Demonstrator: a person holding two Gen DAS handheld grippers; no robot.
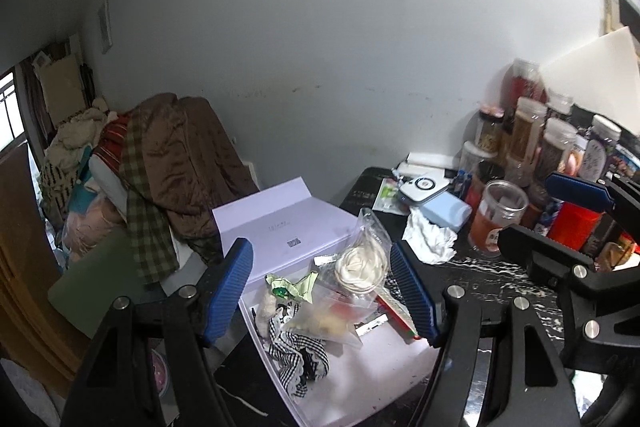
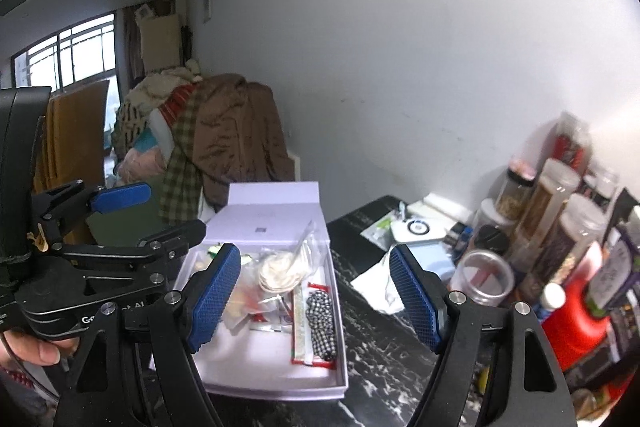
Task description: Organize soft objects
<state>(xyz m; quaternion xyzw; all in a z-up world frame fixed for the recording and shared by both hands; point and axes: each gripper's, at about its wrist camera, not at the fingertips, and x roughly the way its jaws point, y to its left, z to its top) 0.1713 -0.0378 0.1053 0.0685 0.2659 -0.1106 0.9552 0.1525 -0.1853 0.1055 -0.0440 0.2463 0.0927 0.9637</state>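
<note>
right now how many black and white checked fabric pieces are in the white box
1: the checked fabric lies along the white box wall nearest the jars. More may be hidden under the bags.

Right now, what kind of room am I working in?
Probably a cluttered room in a home: clothes heaped by the wall, food jars crowding a dark marbled table, a barred window.
</note>
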